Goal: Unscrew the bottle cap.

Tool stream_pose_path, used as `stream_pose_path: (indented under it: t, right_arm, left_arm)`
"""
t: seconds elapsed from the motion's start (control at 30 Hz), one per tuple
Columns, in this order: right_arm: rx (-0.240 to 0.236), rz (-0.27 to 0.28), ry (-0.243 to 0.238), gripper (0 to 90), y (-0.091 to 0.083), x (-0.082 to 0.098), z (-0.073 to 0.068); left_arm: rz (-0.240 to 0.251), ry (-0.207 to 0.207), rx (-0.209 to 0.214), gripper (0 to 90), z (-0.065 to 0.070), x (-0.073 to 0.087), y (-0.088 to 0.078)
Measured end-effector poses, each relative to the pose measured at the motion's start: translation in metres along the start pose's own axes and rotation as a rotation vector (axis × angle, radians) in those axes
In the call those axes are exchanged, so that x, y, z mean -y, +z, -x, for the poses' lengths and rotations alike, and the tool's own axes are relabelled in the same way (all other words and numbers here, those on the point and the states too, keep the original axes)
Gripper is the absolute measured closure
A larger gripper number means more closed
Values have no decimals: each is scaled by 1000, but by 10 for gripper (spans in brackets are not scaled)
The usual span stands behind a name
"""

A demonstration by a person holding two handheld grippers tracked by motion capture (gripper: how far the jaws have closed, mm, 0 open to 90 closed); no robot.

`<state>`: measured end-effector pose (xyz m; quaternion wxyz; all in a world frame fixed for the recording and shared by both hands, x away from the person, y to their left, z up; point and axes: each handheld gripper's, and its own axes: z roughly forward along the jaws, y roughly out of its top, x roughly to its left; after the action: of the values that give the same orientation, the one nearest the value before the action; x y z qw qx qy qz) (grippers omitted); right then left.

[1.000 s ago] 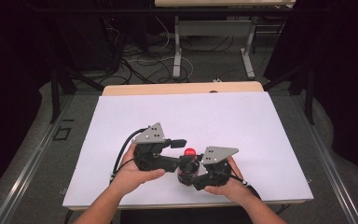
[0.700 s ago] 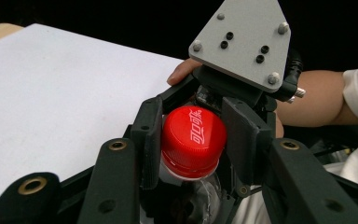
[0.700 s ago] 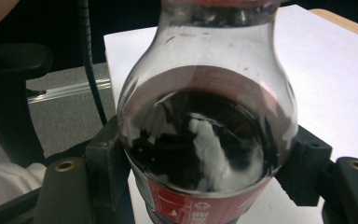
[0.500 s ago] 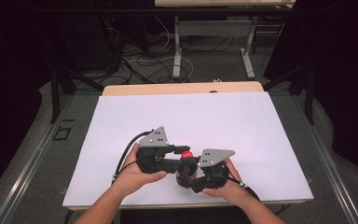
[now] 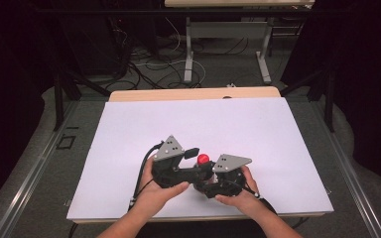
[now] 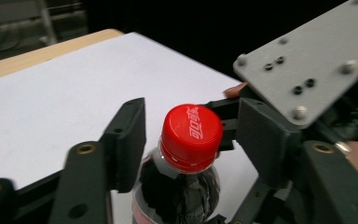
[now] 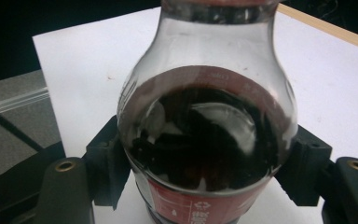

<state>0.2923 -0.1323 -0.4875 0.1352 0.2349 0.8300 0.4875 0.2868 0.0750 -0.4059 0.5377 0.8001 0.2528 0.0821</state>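
- A cola bottle (image 7: 205,135) stands upright, close to the camera, clear-shouldered and dark with drink below.
- A red label with white print wraps its lower body.
- The right gripper (image 7: 205,186) has its two black jaws pressed against the bottle's sides, one on each flank.
- Behind lies a white table sheet (image 7: 331,79), with a wooden table edge (image 7: 335,28) beyond.
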Motion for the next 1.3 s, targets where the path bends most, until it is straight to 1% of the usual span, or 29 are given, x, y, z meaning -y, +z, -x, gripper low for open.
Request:
stream_pose_path:
  t: [0.07, 0.1, 0.17, 0.2, 0.23, 0.27, 0.33, 0.4, 0.43, 0.5, 0.57, 0.63, 0.67, 0.73, 0.77, 0.83, 0.9, 0.93, 0.97, 1.0, 1.03, 1.07, 1.1, 1.13, 1.17, 1.2, 1.23, 1.27, 1.3]
  right_arm:
    - [-37, 13, 9, 293, -2, -1, 1]
    - [-58, 19, 2, 293, -3, -1, 1]
    - [-94, 26, -14, 293, -4, -2, 0]
    - [-112, 25, -29, 293, -4, -2, -1]
    - [-123, 19, -40, 293, -5, -3, -3]
    - [-128, 33, -58, 293, -4, -3, -3]
    - [-159, 18, -64, 293, -4, -3, -5]
    - [-176, 24, -72, 293, -2, -2, -7]
    - [-180, 13, -75, 293, -3, -2, -7]
    - [-181, 14, -76, 293, -1, -1, -8]
    - [-170, 13, -68, 293, -1, -1, -8]
    - [-135, 12, -54, 294, -1, -2, -7]
    - [-112, 8, -39, 294, -1, -2, -8]
    - [-46, 22, -23, 294, 0, -3, -9]
    - [-15, 24, -19, 294, 1, -3, -10]
    - [45, 16, -2, 294, 2, -3, -12]
    - [74, 3, -2, 294, 3, -2, -13]
    - [73, -7, 1, 293, 3, -2, -12]
    - [75, 5, 5, 293, 4, -1, -11]
    - [68, 11, 14, 293, 4, -1, -11]
    - [64, 7, 9, 293, 3, -1, -10]
    - [53, 7, 6, 293, 3, 0, -9]
    - [43, 11, 16, 293, 3, 0, -8]
    - [33, 18, 22, 293, 2, 0, -7]
    - [19, 14, 15, 293, 2, 0, -6]
    - [8, 12, 14, 293, 1, 0, -5]
    - [1, 24, 10, 293, 1, 0, -5]
    - [-8, 23, 8, 293, 0, 0, -5]
    - [-31, 25, 6, 293, 0, 0, -5]
  left_arm:
    - [-19, 25, 94, 406, -7, -4, -3]
    - [-23, 38, 140, 410, -11, -5, -3]
    - [-54, 51, 208, 417, -16, -6, -3]
    - [-66, 52, 224, 425, -18, -6, -3]
    - [-70, 61, 226, 437, -19, -6, -2]
    - [-81, 73, 242, 450, -20, -6, -2]
    - [-95, 79, 279, 515, -22, -5, -1]
    - [-93, 86, 315, 575, -22, -3, 0]
    - [-100, 93, 316, 594, -21, -2, 0]
    - [-106, 100, 294, 602, -19, -2, -1]
    - [-90, 86, 244, 605, -16, -1, -1]
    - [-67, 70, 166, 607, -10, 0, 0]
    - [-53, 72, 113, 607, -7, 0, 1]
    - [-33, 43, 13, 608, 3, 2, 3]
    - [-18, 18, -39, 608, 8, 3, 4]
    - [-5, -5, -107, 607, 15, 5, 8]
    - [-3, -21, -144, 607, 19, 6, 10]
    - [-2, -17, -151, 606, 20, 6, 11]
    - [2, -21, -150, 605, 19, 6, 12]
    - [3, -21, -144, 603, 19, 6, 12]
    - [0, -19, -136, 593, 18, 6, 12]
    - [-5, -16, -126, 554, 17, 6, 11]
    - [-6, -13, -122, 505, 15, 5, 10]
    - [-2, -5, -100, 472, 13, 5, 7]
    - [3, 5, -77, 461, 11, 4, 4]
    - [0, 10, -63, 446, 9, 3, 2]
    - [-12, 25, -39, 426, 6, 1, -1]
    - [-23, 28, 5, 417, 3, -1, -3]
    - [-37, 35, 37, 417, -1, -4, -5]
